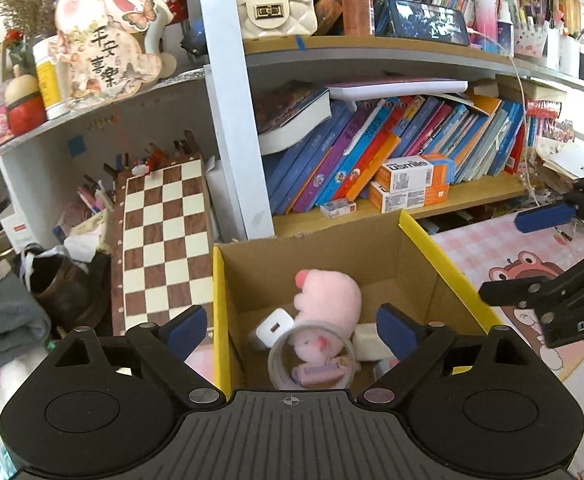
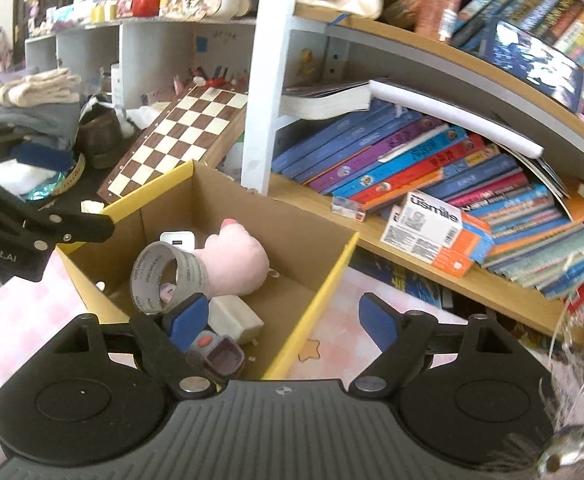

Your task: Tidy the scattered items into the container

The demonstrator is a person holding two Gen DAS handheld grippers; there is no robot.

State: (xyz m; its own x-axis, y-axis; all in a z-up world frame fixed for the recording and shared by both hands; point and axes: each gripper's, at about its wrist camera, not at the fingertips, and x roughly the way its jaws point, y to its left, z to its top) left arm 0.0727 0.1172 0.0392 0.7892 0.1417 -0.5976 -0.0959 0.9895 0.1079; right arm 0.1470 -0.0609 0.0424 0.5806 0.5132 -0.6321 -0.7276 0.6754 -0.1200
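A cardboard box with yellow rims stands on the pink mat. Inside it lie a pink plush toy, a roll of tape, a white charger, a white block and a small pink-grey gadget. My left gripper is open and empty above the box's left part. My right gripper is open and empty, its jaws straddling the box's right wall. The right gripper also shows in the left wrist view.
A chessboard leans against the shelf left of the box. Shelves of books and orange-white usmile boxes stand behind. Clothes and a shoe lie at left. A pink frog-print mat lies right.
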